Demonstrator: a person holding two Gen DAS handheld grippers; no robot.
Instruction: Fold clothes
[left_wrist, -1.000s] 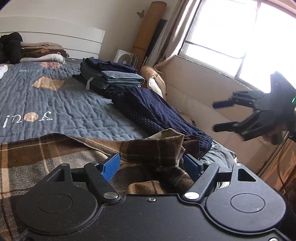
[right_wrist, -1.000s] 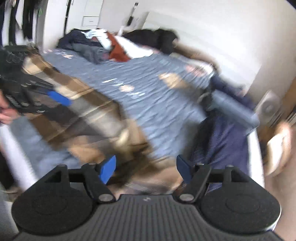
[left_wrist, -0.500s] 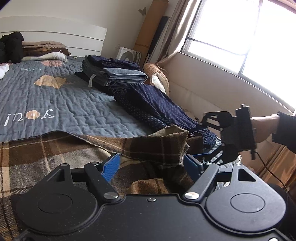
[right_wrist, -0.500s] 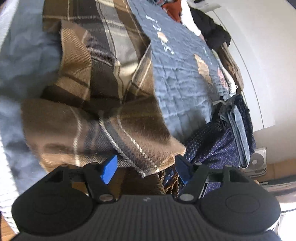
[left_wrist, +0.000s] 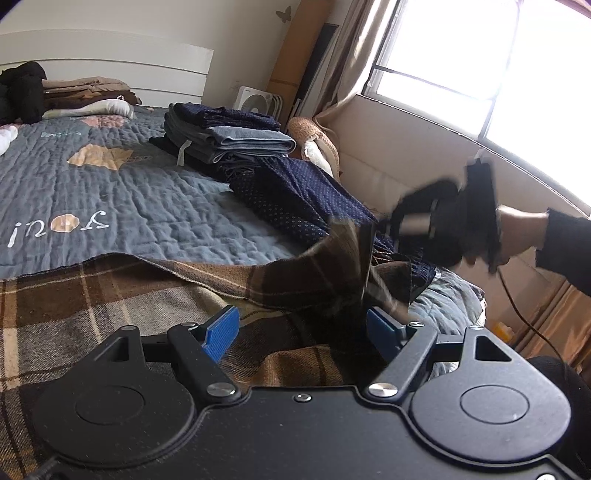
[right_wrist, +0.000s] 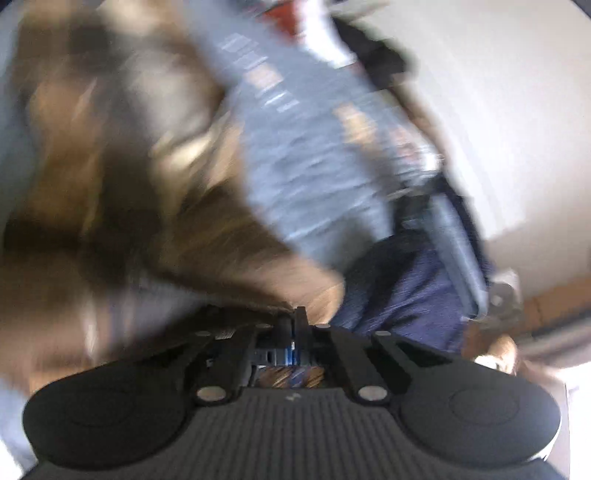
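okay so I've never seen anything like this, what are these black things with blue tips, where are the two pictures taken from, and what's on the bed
They are hand-held grippers, one in each of a person's hands, each with a camera looking along its two blue fingers. One picture is from the left gripper, which is open above a brown plaid cloth on the bed. The other, blurred, is from the right gripper, shut on a corner of that cloth and lifting it. Also on the bed: a folded stack and a dotted navy garment.

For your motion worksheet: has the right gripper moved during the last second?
Yes. In the left wrist view, the right gripper has dropped from the window to the plaid garment.
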